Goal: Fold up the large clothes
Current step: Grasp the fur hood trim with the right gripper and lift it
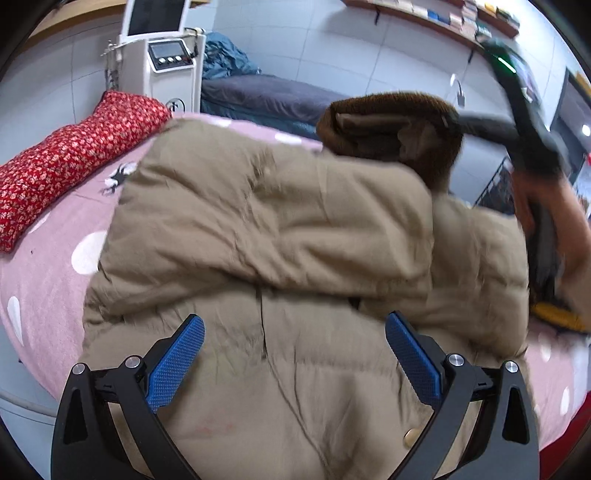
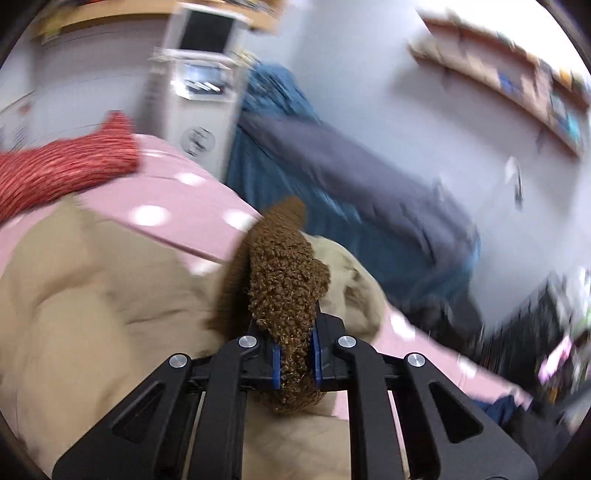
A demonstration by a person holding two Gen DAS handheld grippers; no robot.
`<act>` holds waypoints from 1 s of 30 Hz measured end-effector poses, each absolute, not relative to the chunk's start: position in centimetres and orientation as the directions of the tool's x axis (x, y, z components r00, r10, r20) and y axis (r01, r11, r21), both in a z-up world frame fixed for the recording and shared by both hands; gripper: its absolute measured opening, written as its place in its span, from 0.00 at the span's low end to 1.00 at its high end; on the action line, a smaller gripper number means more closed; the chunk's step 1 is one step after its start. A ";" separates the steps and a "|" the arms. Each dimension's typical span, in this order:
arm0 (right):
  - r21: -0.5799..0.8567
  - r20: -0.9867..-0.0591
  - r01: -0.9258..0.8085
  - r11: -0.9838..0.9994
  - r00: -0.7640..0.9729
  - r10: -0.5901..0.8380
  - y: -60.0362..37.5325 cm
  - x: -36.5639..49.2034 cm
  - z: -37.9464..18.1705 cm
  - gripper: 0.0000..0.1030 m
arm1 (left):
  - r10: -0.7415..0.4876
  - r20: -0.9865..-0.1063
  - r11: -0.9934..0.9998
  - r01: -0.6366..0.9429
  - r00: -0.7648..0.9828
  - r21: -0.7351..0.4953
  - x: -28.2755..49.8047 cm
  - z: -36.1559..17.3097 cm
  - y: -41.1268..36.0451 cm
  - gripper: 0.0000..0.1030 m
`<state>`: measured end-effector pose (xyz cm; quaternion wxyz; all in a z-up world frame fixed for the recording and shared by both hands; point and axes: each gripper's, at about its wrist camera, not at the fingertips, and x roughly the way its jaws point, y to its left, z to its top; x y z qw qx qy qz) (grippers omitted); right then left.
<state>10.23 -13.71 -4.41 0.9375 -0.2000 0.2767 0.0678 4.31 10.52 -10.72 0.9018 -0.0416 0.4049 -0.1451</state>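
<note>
A large tan puffer coat [image 1: 273,236] lies spread on a pink dotted bed [image 1: 55,243]. Its brown fleece collar [image 1: 391,129] is lifted off the bed. My left gripper [image 1: 295,358] is open and empty, with blue pads [image 1: 177,362] hovering over the coat's lower part. My right gripper [image 2: 297,363] is shut on the brown fleece collar [image 2: 288,280] and holds it up above the tan coat [image 2: 92,302]. In the left wrist view the right gripper [image 1: 458,122] shows at upper right, held by a hand.
A red floral pillow [image 1: 70,155] lies at the bed's left side. A white machine with a screen [image 1: 166,62] stands behind the bed. A second bed with grey and blue bedding [image 1: 258,96] is beyond. A wall shelf [image 1: 436,14] runs along the right.
</note>
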 end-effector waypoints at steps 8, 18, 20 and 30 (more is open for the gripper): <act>-0.509 -0.534 -0.332 0.794 0.846 0.012 -12.3 0.1 -12.0 0.12 | -0.449 -0.604 0.888 0.250 0.659 -0.387 11.1 -5.8 10.7 0.94; -0.392 -0.534 -0.251 0.885 0.845 0.003 -14.2 0.2 -12.3 0.12 | -0.537 -0.611 0.837 0.274 0.582 -0.474 25.2 -4.9 3.7 0.94; -0.375 -0.539 -0.244 0.894 0.843 0.004 -14.4 0.2 -12.4 0.12 | -0.558 -0.622 0.821 0.255 0.550 -0.511 27.9 -5.2 2.4 0.94; -0.325 -0.559 -0.232 0.917 0.829 0.011 -15.1 1.0 -12.3 0.12 | -0.592 -0.716 0.806 0.247 0.371 -0.538 36.0 -9.2 -5.6 0.69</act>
